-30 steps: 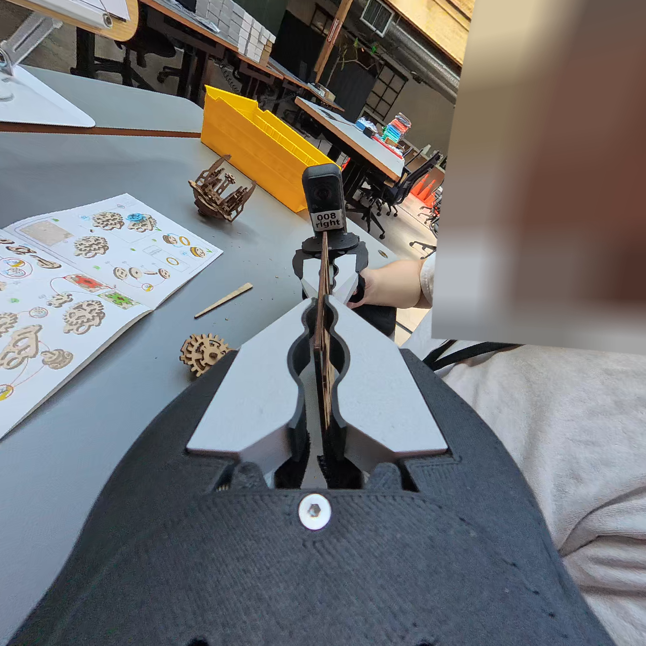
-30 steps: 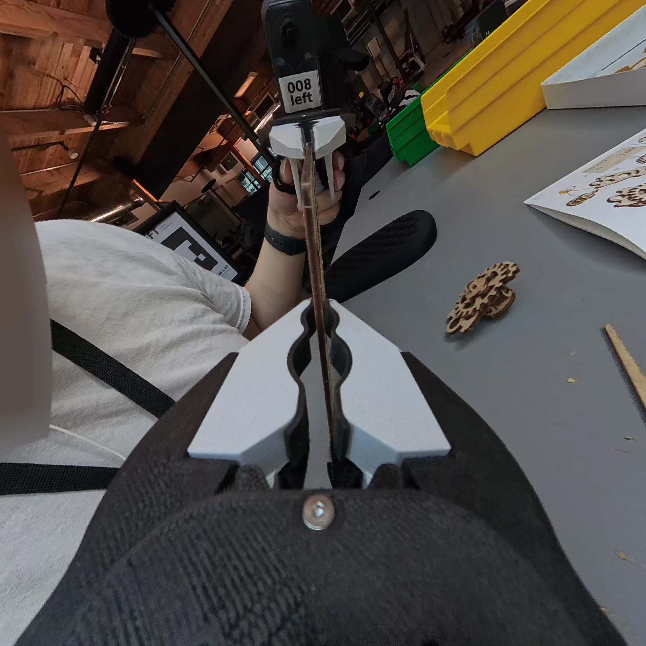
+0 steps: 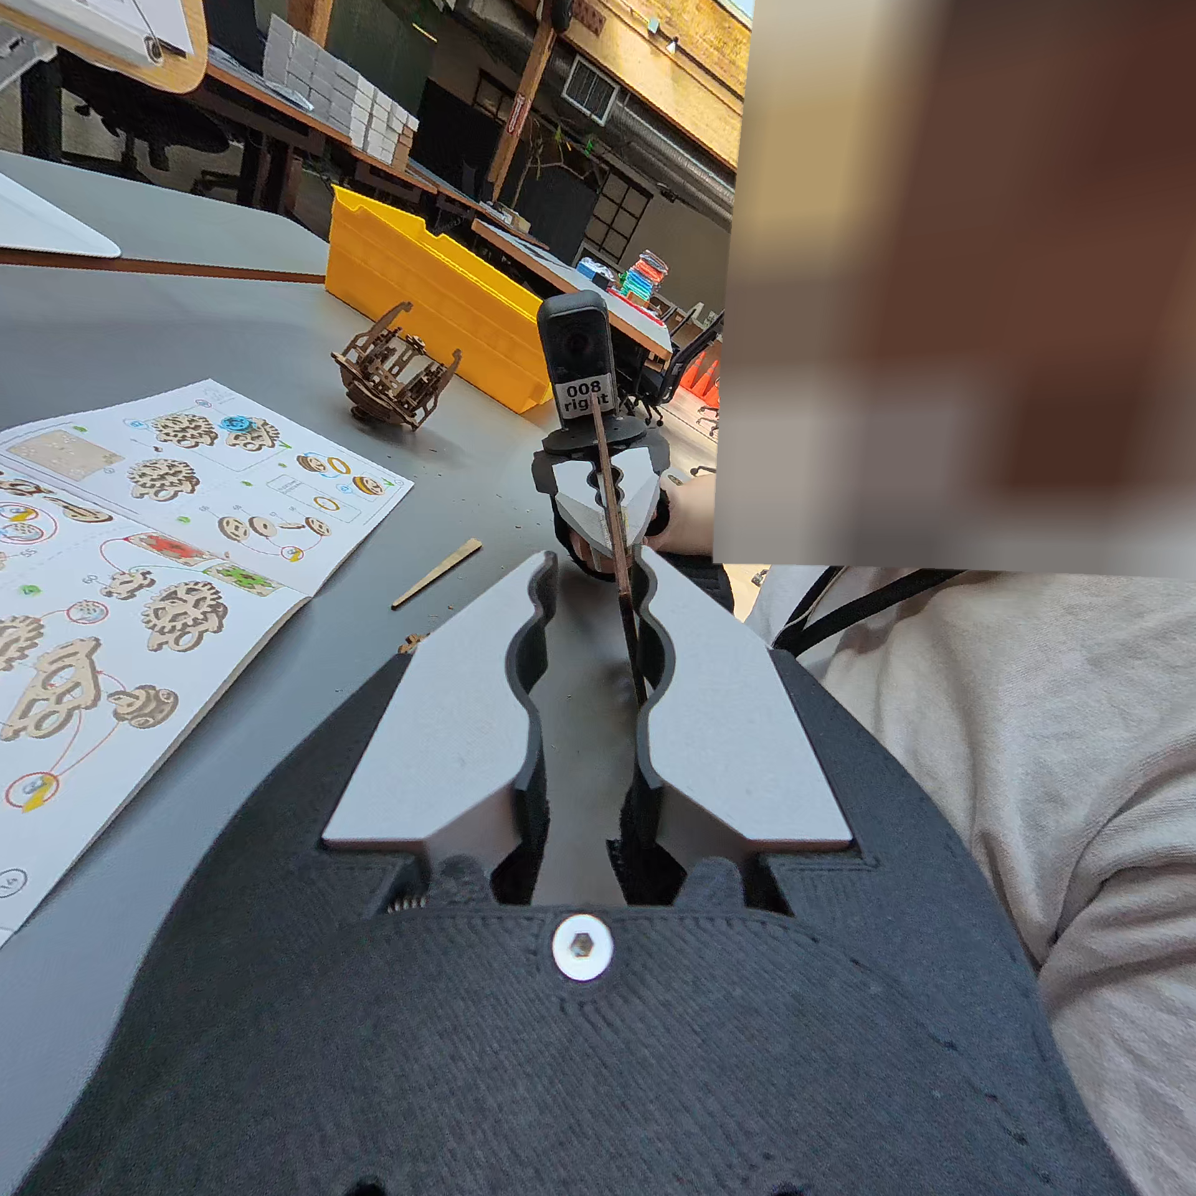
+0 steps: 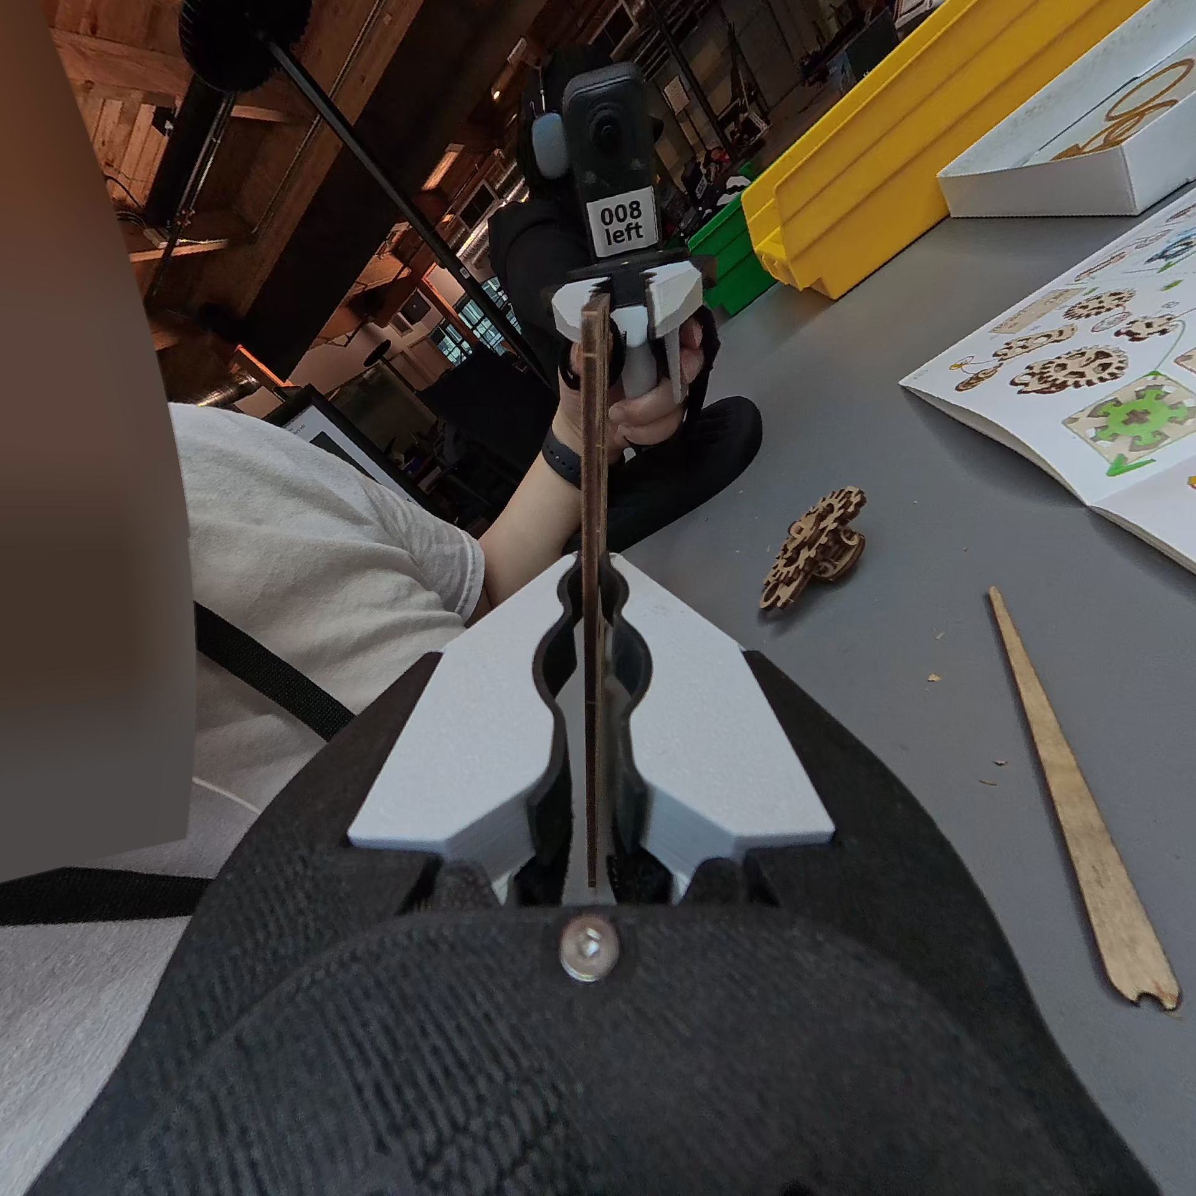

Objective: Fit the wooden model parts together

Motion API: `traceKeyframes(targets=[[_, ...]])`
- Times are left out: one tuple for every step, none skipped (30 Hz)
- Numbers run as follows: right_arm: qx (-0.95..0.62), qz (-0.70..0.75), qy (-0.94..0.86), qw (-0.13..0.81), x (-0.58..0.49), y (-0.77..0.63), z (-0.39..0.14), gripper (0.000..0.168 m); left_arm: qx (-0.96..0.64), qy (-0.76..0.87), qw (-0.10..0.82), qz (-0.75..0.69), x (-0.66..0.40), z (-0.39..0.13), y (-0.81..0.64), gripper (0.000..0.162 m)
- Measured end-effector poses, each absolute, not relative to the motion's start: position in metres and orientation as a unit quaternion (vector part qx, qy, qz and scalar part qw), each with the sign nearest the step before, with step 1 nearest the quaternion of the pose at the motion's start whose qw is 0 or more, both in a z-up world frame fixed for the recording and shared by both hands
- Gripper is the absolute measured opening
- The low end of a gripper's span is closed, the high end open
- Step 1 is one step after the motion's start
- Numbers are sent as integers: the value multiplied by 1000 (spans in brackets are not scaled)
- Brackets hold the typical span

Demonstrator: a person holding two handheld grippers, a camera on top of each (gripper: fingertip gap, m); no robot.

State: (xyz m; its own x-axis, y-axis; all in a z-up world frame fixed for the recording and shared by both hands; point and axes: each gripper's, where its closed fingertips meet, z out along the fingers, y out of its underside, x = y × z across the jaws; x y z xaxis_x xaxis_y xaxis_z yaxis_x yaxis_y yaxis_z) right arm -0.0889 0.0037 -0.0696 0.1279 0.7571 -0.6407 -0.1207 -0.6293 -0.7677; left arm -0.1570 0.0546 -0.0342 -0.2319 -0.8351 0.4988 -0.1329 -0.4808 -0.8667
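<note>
Two grippers face each other as we hold a thin wooden sheet (image 4: 594, 492): right gripper (image 4: 592, 582) clamped on it, left gripper (image 3: 592, 576) spread apart.

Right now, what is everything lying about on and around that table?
thin wooden sheet: one, brown, edge-on in the air between the two tools
gear cluster: one, pale wood, on the grey table near the booklet
tapered wooden stick: one, pale wood, flat on the table
half-built wooden model: one, dark brown, beside the yellow bin
instruction booklet: one, white, open on the table
yellow bin: at least one, at the far table edge
green bin: one, past the yellow bin
white box: one, by the yellow bin
left tongs: open; sheet leans on one finger
right tongs: shut on the sheet
</note>
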Motion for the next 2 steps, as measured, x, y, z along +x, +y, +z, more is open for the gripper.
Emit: traceKeyframes(targets=[[-661,615,-241,356,-89,4,-70,1,-555,434,264,-659,-157,-34,53,15],[-662,614,-241,356,-89,3,-70,1,-550,435,259,-664,-157,-33,51,9]])
